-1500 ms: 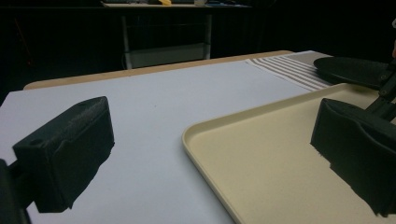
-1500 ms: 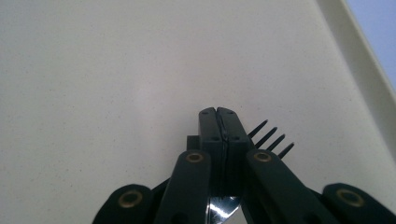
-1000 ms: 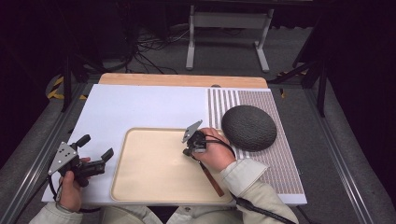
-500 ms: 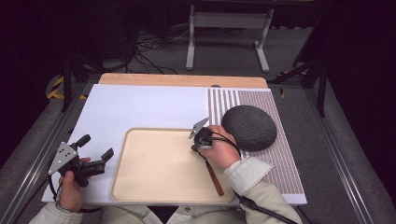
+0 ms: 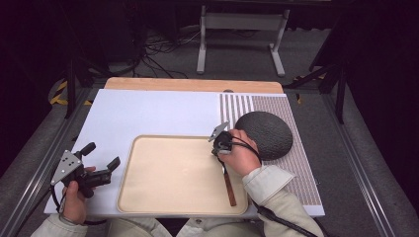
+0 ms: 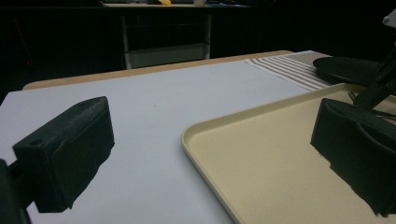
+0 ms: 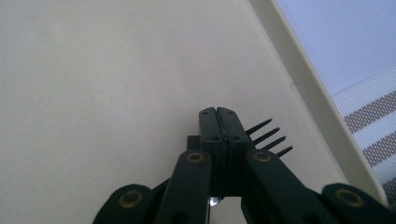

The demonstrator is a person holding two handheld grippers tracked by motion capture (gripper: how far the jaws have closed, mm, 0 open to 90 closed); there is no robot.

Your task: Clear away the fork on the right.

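A fork lies on the beige tray (image 5: 173, 173), its wooden handle (image 5: 229, 190) pointing to the tray's near right corner. My right gripper (image 5: 221, 155) stands over the fork's head, pointing down, jaws pressed together. In the right gripper view the gripper (image 7: 218, 112) is shut, a metal glint shows between the jaws low down, and the dark tines (image 7: 268, 137) stick out to their right above the tray (image 7: 93, 70). My left gripper (image 5: 101, 155) hovers open just left of the tray; the left gripper view shows nothing between its jaws (image 6: 212, 154).
A dark textured dome (image 5: 267, 133) sits on a striped mat (image 5: 296, 168) right of the tray, close to my right hand. A white sheet (image 5: 148, 113) covers the table behind and left of the tray. A wooden edge (image 5: 192, 85) runs along the back.
My right hand has shifted to the right, toward the dark dome, and the fork's head swung with it while the handle's end stayed near the tray corner. The left gripper has not moved.
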